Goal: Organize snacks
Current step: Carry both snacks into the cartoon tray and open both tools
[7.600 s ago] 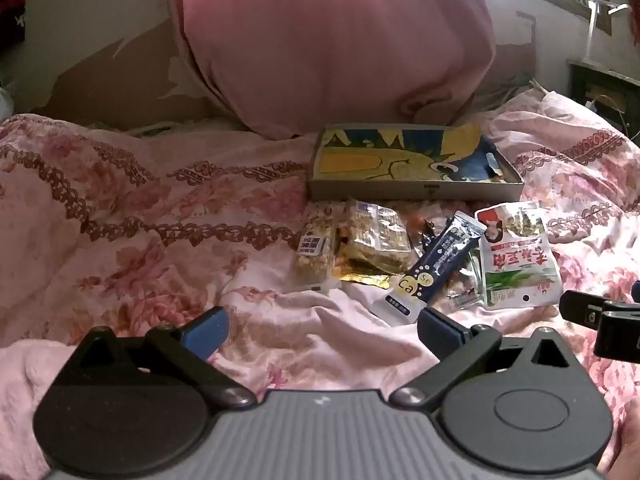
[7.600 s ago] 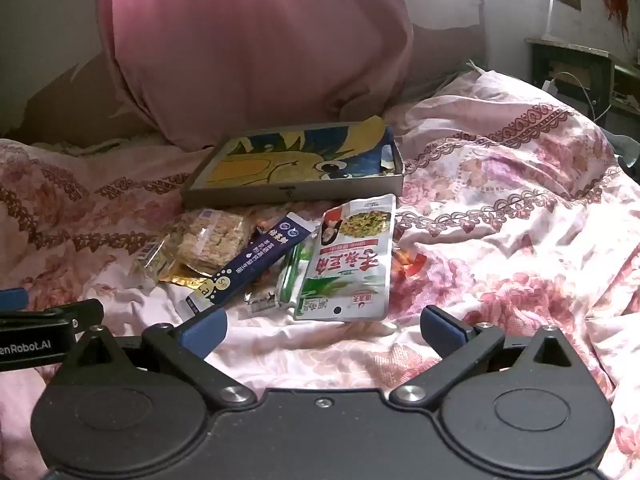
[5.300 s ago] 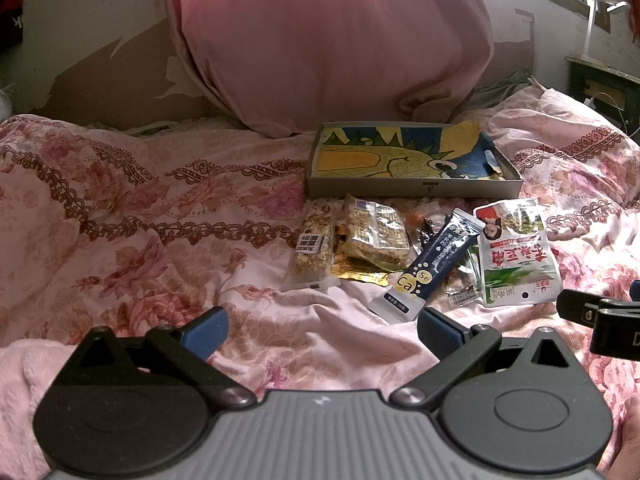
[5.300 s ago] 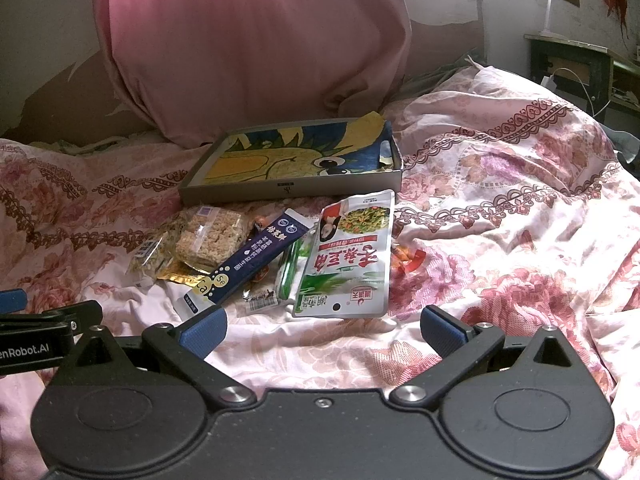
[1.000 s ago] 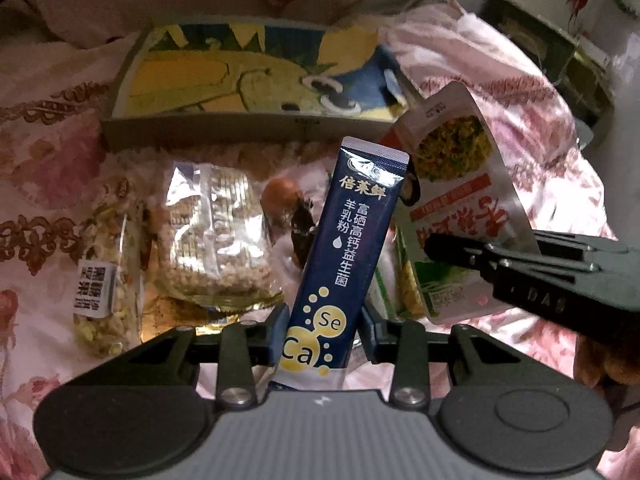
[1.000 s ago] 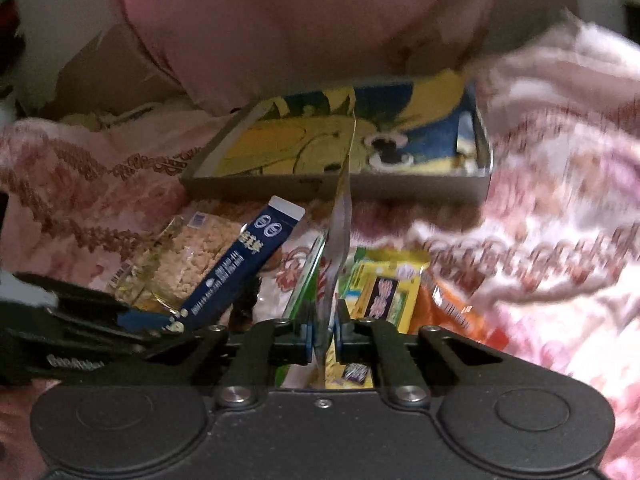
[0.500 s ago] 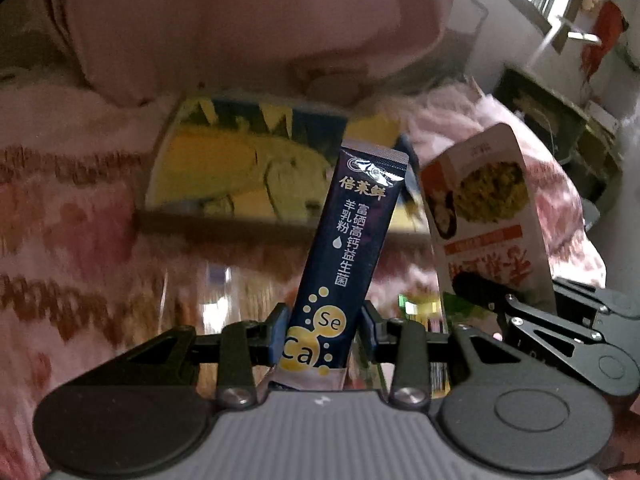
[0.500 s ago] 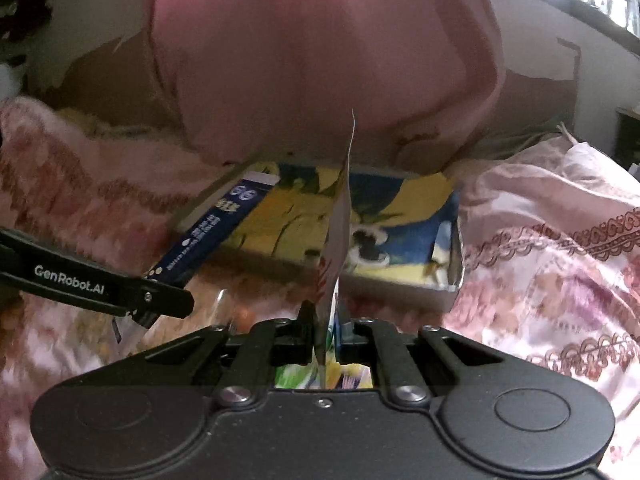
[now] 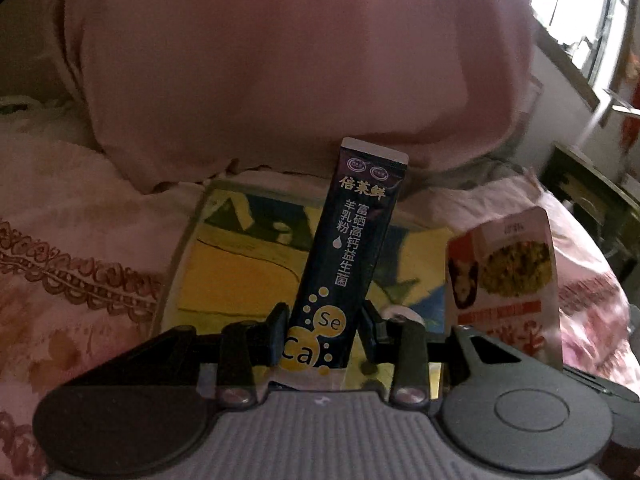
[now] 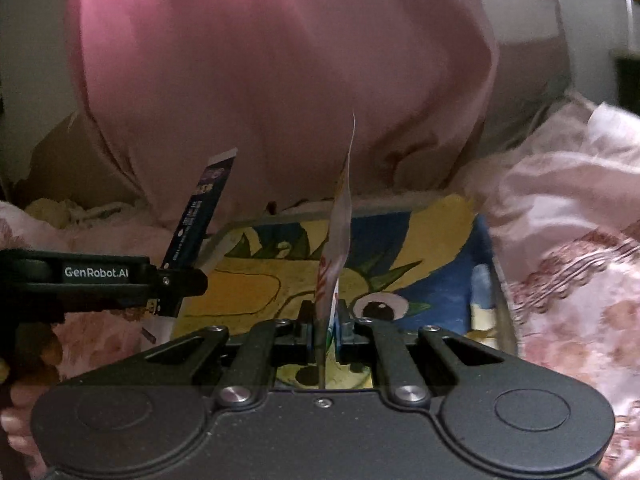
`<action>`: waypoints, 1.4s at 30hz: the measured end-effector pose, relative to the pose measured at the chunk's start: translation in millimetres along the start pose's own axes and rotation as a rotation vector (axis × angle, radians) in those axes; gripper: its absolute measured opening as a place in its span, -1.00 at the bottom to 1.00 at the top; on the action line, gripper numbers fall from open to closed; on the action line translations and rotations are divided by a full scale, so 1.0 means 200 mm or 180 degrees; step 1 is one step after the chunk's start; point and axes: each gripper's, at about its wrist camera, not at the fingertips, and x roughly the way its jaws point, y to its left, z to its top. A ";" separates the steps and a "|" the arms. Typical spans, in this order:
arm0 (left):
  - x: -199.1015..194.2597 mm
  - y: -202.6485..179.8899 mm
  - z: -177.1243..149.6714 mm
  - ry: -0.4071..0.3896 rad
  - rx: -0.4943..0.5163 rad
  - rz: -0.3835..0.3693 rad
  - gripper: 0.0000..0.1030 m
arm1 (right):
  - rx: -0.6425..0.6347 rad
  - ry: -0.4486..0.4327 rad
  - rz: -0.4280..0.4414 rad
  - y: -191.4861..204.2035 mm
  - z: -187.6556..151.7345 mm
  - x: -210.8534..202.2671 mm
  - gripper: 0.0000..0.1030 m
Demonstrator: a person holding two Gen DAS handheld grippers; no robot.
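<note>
My left gripper (image 9: 323, 334) is shut on a dark blue stick packet (image 9: 352, 248) with yellow dots, held upright over the near side of a shallow box (image 9: 224, 280) with a yellow and blue cartoon bottom. My right gripper (image 10: 325, 328) is shut on a flat red and white snack pouch (image 10: 338, 240), seen edge-on here and face-on as the pouch (image 9: 508, 280) in the left wrist view. The pouch stands upright above the box (image 10: 440, 280). The left gripper (image 10: 172, 280) with the blue packet (image 10: 202, 216) shows at the left of the right wrist view.
A big pink pillow (image 9: 280, 60) leans on the wall just behind the box. Flowered pink bedding (image 10: 572, 248) lies all around. A dark side table (image 9: 592, 200) and a bright window (image 9: 572, 20) are at the right.
Both grippers rose and moved forward from the snack pile to above the box, each carrying its packet. The pile on the bedding has dropped out of sight.
</note>
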 end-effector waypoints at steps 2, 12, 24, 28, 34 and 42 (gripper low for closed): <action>0.07 0.04 0.01 0.0001 -0.0061 0.0060 -0.22 | 0.0053 0.0044 0.0031 0.01 0.01 0.08 -0.81; 0.29 0.15 -0.06 0.0204 -0.0155 0.0199 -0.22 | 0.0264 0.0165 0.0097 -0.01 0.01 0.33 -0.81; 0.35 0.07 -0.14 0.0356 0.0121 0.0277 -0.13 | 0.0417 0.0319 -0.0230 -0.16 -0.02 0.34 -0.35; 0.32 0.04 -0.15 0.0343 0.0153 0.0281 0.15 | 0.0332 0.0367 -0.0395 -0.18 -0.03 0.32 0.02; 0.22 0.01 -0.17 0.0263 0.0155 0.0290 0.55 | 0.0102 0.0330 -0.0639 -0.17 -0.02 0.27 0.74; 0.02 0.00 -0.17 0.0100 0.0128 0.0361 0.78 | -0.0203 0.0152 -0.0788 -0.13 0.03 0.09 0.97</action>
